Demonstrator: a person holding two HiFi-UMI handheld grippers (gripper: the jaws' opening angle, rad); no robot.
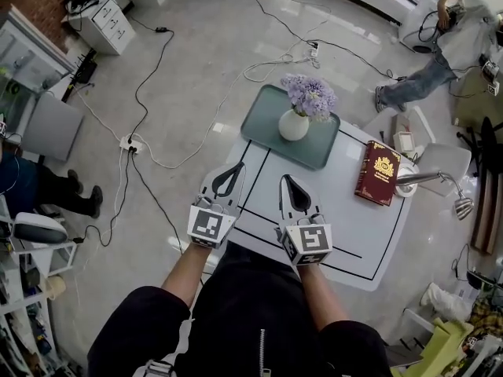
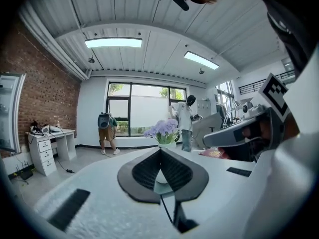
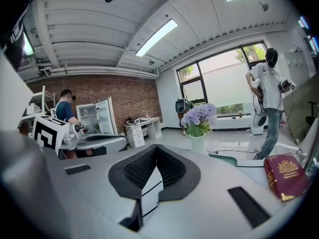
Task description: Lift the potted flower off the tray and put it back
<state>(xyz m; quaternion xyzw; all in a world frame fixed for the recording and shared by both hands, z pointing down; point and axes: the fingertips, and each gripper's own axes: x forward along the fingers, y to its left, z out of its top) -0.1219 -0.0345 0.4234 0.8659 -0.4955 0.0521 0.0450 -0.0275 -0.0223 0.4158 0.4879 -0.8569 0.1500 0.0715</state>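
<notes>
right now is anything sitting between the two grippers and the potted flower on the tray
Nothing visible does. Only bare white table lies between the left gripper, the right gripper and the potted flower on its tray. The red book lies off to the right, clear of that path.

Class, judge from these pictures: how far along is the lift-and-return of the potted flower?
Done: the pictures cannot say. The flower stands upright on the tray, which fits either not yet lifted or already returned. In hand: nothing. The left claw and right claw are shut and empty, short of the tray. Left: if unstarted, the whole lift and return.
</notes>
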